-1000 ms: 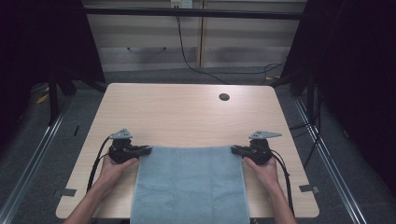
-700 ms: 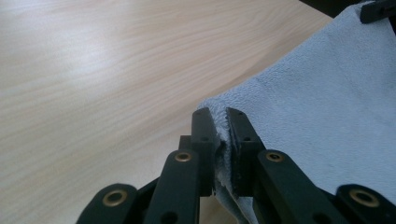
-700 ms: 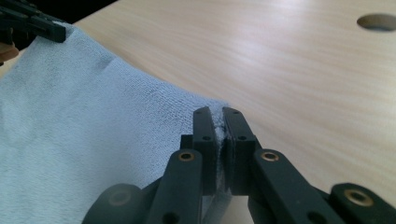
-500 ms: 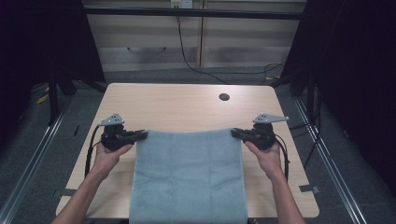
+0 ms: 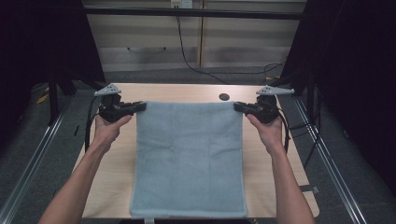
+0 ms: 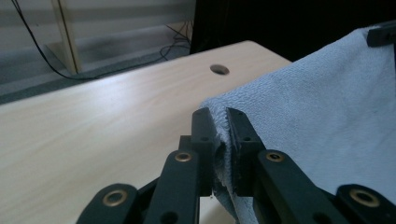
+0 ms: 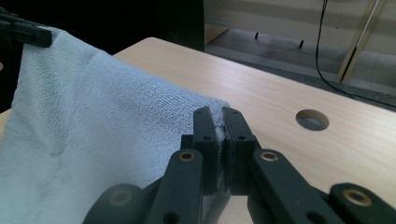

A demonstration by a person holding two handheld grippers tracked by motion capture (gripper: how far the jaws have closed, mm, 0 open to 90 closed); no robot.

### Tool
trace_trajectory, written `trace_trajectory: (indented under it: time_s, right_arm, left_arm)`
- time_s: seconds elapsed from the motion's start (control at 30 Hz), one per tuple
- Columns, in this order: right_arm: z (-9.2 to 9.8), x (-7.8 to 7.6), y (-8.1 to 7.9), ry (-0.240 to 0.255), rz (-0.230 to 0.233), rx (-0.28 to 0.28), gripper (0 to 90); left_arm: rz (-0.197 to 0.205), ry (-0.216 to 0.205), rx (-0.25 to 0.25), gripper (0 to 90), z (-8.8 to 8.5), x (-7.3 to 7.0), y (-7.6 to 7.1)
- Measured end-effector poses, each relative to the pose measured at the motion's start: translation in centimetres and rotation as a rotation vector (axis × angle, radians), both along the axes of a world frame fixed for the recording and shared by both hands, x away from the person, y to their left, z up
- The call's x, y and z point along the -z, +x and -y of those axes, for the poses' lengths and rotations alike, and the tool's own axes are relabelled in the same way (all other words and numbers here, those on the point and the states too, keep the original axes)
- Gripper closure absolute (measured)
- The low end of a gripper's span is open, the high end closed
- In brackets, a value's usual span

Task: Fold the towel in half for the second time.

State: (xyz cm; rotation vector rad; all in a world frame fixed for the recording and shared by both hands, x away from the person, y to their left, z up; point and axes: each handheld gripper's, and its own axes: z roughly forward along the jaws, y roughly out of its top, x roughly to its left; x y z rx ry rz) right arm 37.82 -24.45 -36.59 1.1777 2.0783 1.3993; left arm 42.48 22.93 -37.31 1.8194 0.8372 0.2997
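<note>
A light blue towel [image 5: 189, 158] hangs stretched between both grippers above the wooden table [image 5: 116, 186], its lower edge reaching the near table edge. My left gripper [image 5: 140, 106] is shut on the towel's far left corner. My right gripper [image 5: 238, 106] is shut on the far right corner. In the left gripper view the jaws [image 6: 219, 123] pinch the towel [image 6: 327, 116] corner between them, with the other gripper's tip [image 6: 380, 35] at the far corner. The right gripper view has its jaws [image 7: 218, 122] clamped on the towel [image 7: 84, 126] corner too.
A round cable hole [image 5: 224, 97] sits in the table near its far edge, behind the towel. Metal rails [image 5: 32, 158] run along both sides of the table. A cabinet and a dangling cable [image 5: 184, 51] stand beyond the far edge.
Both grippers have risen and moved away from the person with the towel's far corners, lifting the far edge off the table. The towel now hangs as a taut sheet.
</note>
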Motion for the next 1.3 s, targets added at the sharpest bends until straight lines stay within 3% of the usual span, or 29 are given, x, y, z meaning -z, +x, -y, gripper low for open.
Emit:
trace_trajectory:
  time_s: [0.13, 0.27, 0.37, 0.5, 0.67, 0.73, 0.8, 0.93, 1.1, 1.17, 1.3]
  right_arm:
    - [-0.5, -0.7, 0.7, -0.017, -0.006, -0.008, 86.0]
    - [-0.6, 0.2, -0.2, -0.01, -0.006, -0.032, 86.0]
    - [-0.1, 1.3, -1.8, 0.023, -0.005, -0.051, 86.0]
    - [0.3, 2.2, -4.3, 0.032, 0.011, -0.085, 86.0]
    - [0.7, 2.6, -7.4, 0.05, 0.036, -0.121, 85.9]
    - [0.6, 2.8, -8.8, 0.048, 0.039, -0.136, 85.8]
    - [0.4, 3.2, -9.9, 0.044, 0.039, -0.148, 85.8]
    - [0.1, 4.8, -12.3, 0.031, 0.012, -0.175, 85.8]
    - [-0.2, 7.9, -14.1, 0.005, -0.062, -0.186, 85.5]
    - [-0.4, 8.7, -14.5, -0.029, -0.092, -0.193, 85.2]
    - [-0.6, 10.2, -15.5, -0.042, -0.145, -0.209, 83.6]
  left_arm:
    - [0.01, -0.015, -0.007, 82.9, -0.1, -0.4, 0.0]
    - [0.016, -0.02, 0.013, 82.9, -0.8, 0.5, -1.0]
    - [0.031, -0.041, 0.039, 82.8, -1.5, 1.2, -2.5]
    - [0.065, -0.016, 0.081, 82.8, -1.5, 1.5, -4.8]
    - [0.099, -0.052, 0.12, 82.7, -2.3, 1.8, -8.1]
    - [0.102, -0.02, 0.127, 82.6, -2.4, 2.1, -9.4]
    - [0.099, -0.027, 0.143, 82.6, -2.7, 2.7, -10.7]
    - [0.071, 0.01, 0.166, 82.5, -3.0, 4.6, -12.8]
    - [0.021, 0.013, 0.187, 82.2, -3.1, 6.9, -14.6]
    - [0.006, 0.043, 0.197, 82.0, -3.1, 7.6, -15.1]
    - [-0.04, 0.064, 0.222, 81.0, -3.2, 8.9, -16.0]
